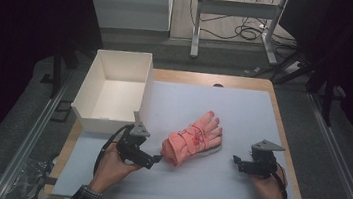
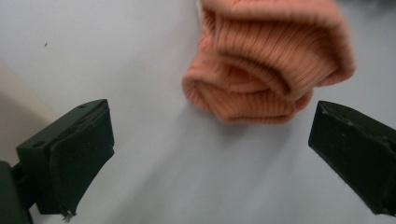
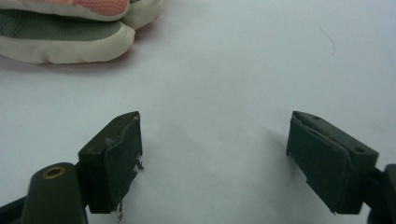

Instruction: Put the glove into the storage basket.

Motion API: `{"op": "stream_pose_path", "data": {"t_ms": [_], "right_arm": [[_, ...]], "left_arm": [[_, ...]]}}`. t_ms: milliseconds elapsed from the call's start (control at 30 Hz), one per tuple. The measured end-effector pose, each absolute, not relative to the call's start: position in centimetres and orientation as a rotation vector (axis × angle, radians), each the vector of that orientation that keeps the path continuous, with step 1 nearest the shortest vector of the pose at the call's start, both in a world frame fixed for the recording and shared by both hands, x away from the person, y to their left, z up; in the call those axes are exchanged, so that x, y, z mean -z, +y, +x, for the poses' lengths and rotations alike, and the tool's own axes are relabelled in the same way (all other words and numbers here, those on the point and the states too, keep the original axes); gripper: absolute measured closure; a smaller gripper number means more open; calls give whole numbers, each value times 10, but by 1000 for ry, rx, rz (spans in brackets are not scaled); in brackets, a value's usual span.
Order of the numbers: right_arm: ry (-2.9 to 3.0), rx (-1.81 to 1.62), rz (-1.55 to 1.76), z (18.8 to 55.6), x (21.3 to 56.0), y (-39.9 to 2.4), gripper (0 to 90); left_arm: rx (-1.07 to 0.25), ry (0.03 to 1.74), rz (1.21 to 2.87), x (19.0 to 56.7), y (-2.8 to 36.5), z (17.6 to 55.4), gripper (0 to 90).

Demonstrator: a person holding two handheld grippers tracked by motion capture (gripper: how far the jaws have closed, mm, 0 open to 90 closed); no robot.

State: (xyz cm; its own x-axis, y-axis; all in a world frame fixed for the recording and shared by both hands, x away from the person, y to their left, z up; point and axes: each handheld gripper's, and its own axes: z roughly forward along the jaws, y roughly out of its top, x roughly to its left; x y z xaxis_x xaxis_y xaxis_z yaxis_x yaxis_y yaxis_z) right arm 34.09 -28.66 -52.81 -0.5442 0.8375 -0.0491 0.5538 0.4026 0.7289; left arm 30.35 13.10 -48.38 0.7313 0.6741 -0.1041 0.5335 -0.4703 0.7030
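While beside glove [image 1: 192,138], left claw [image 1: 156,158] agape

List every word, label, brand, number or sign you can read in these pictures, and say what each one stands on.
There is no readable text in these pictures.
Pink gloves: red marks on the back, too small and blurred to read as lettering.
White box: plain walls, no label.
Left claw and right claw: plain black jaws, no markings.
White table cover: blank.
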Motion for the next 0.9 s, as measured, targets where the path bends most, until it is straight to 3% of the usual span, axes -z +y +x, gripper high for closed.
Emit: {"op": "stream_pose_path", "data": {"t_ms": [467, 900], "right_arm": [[2264, -931, 1194, 342, 530, -286, 152], [2265, -933, 1192, 342, 530, -286, 152]], "left_arm": [[-203, 768, 2280, 445, 75, 331, 0], [-239, 682, 2385, 454, 15, 369, 0]]}}
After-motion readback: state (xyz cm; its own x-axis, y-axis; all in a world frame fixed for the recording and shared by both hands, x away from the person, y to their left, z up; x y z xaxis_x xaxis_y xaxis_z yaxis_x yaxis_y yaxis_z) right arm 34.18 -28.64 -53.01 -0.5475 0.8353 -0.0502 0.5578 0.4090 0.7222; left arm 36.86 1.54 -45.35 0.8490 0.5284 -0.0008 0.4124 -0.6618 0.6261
